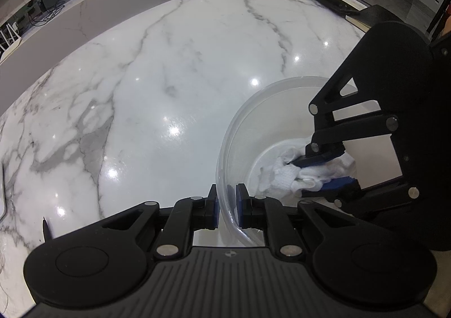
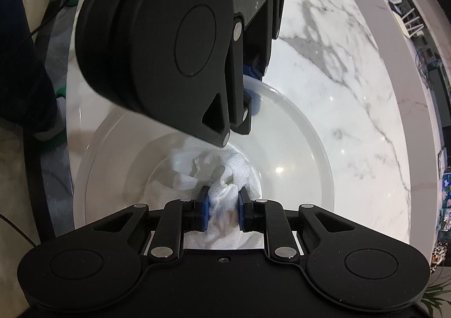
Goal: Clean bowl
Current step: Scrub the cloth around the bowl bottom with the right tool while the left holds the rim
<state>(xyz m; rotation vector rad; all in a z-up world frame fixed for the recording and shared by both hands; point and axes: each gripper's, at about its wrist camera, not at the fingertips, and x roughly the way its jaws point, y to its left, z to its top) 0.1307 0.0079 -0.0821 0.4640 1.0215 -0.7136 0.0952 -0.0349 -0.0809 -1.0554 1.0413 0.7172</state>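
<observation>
Left gripper (image 1: 227, 206) pinches bowl (image 1: 225, 148) rim; right gripper (image 2: 222, 212) clamps cloth (image 2: 225, 177) inside

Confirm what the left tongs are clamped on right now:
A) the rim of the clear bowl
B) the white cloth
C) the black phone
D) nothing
A: the left tongs pinch the wall of the clear bowl at its rim, while the right tongs hold the white cloth inside it.

My left hand-held gripper (image 1: 227, 206): matte black linkages, silver rivets, blue pads, ribbed grey housing with a small cross mark. Right hand-held gripper (image 2: 221, 212): same black build, round embossed discs, one centre screw.
</observation>
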